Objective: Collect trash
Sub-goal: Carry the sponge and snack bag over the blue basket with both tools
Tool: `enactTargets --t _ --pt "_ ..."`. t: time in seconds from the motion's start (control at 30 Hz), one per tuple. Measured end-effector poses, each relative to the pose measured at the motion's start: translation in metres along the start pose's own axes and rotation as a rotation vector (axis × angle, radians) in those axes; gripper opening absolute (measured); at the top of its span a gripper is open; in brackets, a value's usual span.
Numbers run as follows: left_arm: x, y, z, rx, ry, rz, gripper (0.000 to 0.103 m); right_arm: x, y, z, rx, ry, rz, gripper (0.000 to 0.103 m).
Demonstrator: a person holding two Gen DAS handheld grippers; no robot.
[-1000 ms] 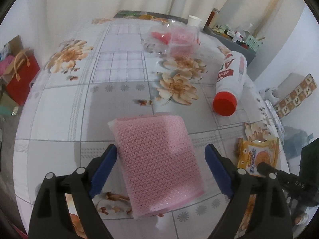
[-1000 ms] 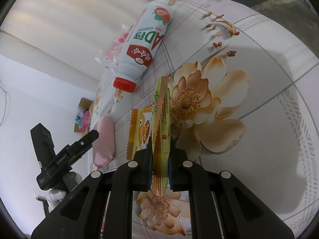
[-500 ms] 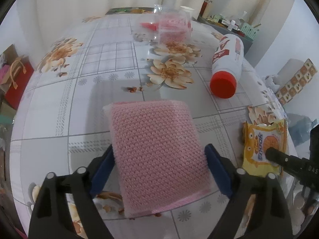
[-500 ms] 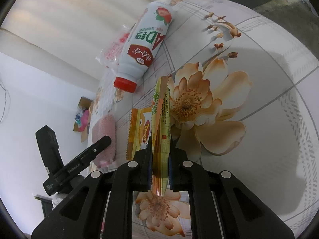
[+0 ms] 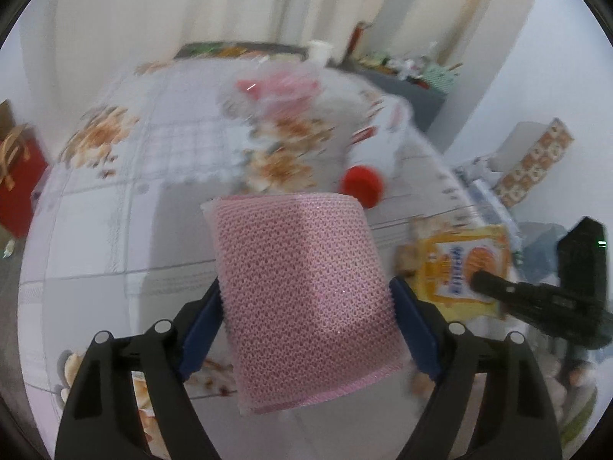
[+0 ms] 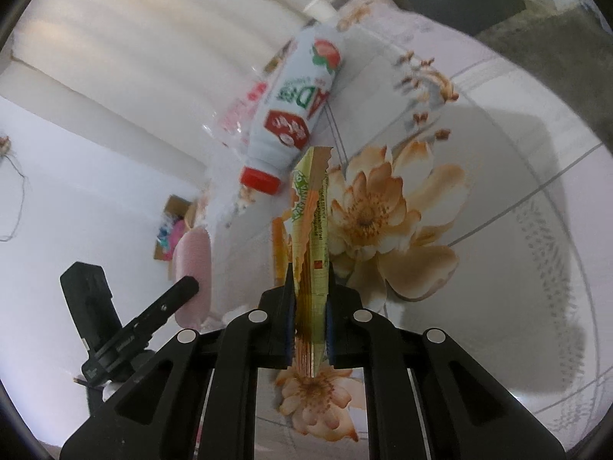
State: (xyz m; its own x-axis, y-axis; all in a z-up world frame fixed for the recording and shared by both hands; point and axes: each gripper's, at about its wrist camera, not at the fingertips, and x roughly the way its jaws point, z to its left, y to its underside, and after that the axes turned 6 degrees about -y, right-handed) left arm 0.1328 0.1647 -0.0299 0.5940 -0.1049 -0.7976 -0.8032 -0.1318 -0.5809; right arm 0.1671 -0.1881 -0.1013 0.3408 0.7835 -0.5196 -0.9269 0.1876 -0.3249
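Observation:
My left gripper (image 5: pixel 306 299) is shut on a pink knitted sponge cloth (image 5: pixel 302 287) and holds it lifted above the floral table (image 5: pixel 115 237). My right gripper (image 6: pixel 310 299) is shut on a torn green and orange snack wrapper (image 6: pixel 312 237), held upright on edge. A white drink bottle with a red cap (image 6: pixel 295 115) lies on the table beyond the wrapper; it also shows blurred in the left wrist view (image 5: pixel 371 157). A yellow snack packet (image 5: pixel 459 268) lies on the table to the right of the sponge cloth.
A clear plastic bag with red print (image 5: pixel 276 88) lies at the far side of the table. A paper cup (image 5: pixel 320 50) stands at the far edge. A red gift bag (image 5: pixel 15 188) sits on the floor at left. The right gripper's body (image 5: pixel 555 299) shows at right.
The left gripper closed on the pink cloth and lifted it off the table, tilting the view up. The right gripper rose slightly, still holding the wrapper.

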Motion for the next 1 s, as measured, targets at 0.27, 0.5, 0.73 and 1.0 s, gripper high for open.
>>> enactTargets --t 0.27,0.5,0.73,1.0 --pt "-0.015 -0.032 -0.089 0.157 0.166 -0.043 0.082 -0.067 -0.001 -0.016 0.030 -0.066 -0.170 0.011" --pt "0.002 -0.058 -0.215 0.313 0.333 -0.007 0.082 -0.167 0.002 -0.066 0.101 0.022 -0.397 0.011" --pt "0.067 -0.058 -0.377 0.500 0.460 0.173 0.082 -0.283 0.029 -0.145 0.234 0.387 -0.659 0.011" --pt "0.190 -0.022 -0.529 0.631 0.441 0.441 0.083 -0.309 0.033 -0.248 0.389 0.675 -0.637 0.012"
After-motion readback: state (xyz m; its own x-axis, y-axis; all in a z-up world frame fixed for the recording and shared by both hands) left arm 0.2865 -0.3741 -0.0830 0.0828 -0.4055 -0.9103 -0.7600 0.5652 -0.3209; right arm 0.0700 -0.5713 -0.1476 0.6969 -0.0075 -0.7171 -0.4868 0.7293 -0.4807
